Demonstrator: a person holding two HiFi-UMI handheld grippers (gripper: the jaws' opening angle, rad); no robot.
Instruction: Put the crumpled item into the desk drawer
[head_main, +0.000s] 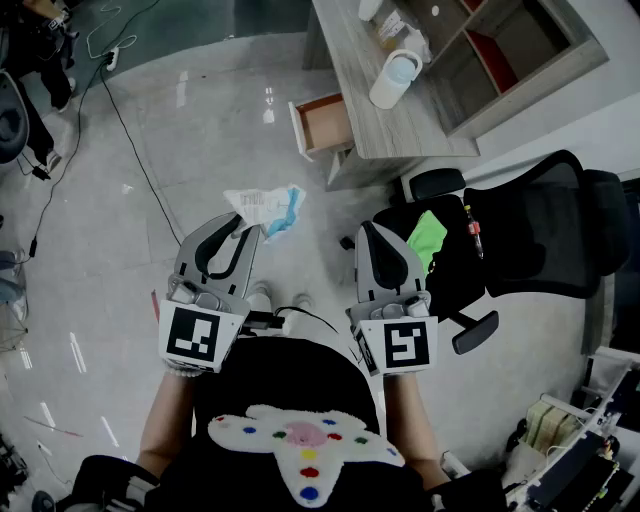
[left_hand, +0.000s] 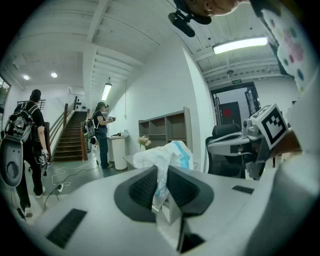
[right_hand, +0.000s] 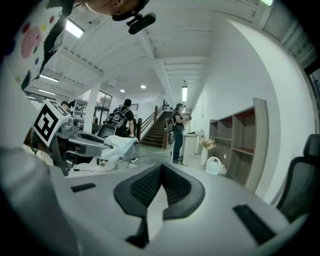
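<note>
Left claw (left_hand: 161, 175) is pressed shut on the crumpled item (head_main: 268, 208). A thin fold of the white-and-blue wad is pinched between the ribbed pads, and the bulk bunches out past the tips. Item is held in the air above the floor (head_main: 190, 130), ahead of the person. Right claw (right_hand: 161, 172) is pressed together with nothing between its jaws; it sits beside the left one, about level with it. Desk (head_main: 365, 75) lies further ahead and to the right. Its drawer (head_main: 328, 120) stands open, well apart from the item. Black office chair (head_main: 540, 235) stands to the right of the right claw.
</note>
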